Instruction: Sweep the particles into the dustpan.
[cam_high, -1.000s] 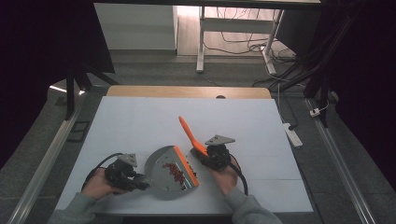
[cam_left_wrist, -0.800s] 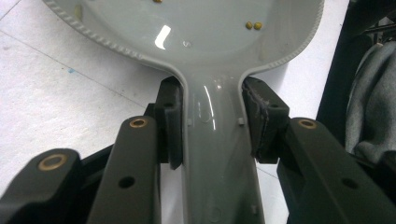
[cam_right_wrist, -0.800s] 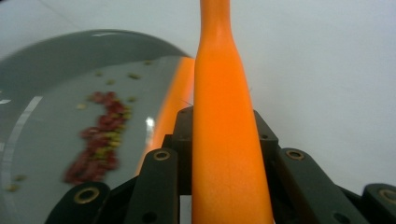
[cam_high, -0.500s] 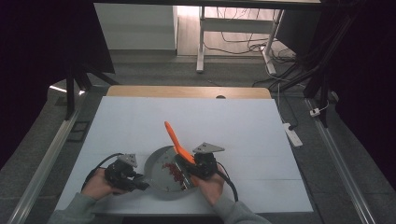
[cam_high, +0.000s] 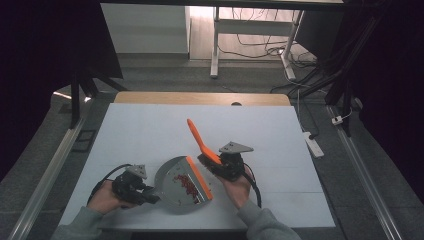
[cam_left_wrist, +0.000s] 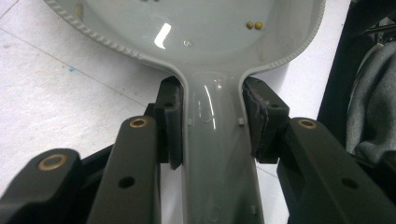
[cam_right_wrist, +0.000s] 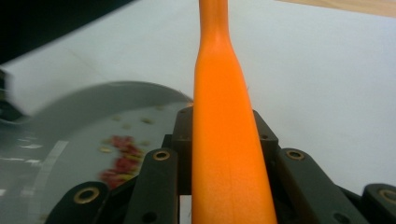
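Left gripper (cam_high: 145, 192) clamped the grey dustpan (cam_high: 175, 182) handle; right gripper (cam_high: 216, 165) gripped the orange brush (cam_high: 200, 140) just right of the pan.

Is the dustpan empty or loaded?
Loaded. The dustpan holds a patch of red bits near its orange lip; the left gripper clamps its handle.

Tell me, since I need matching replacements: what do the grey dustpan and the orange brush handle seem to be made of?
Dustpan: probably glossy moulded plastic; it shows bright glare, a ribbed rim and moulded marks along its handle. Brush handle: likely smooth plastic with a satin finish, evenly orange and seamless, with soft sheen.
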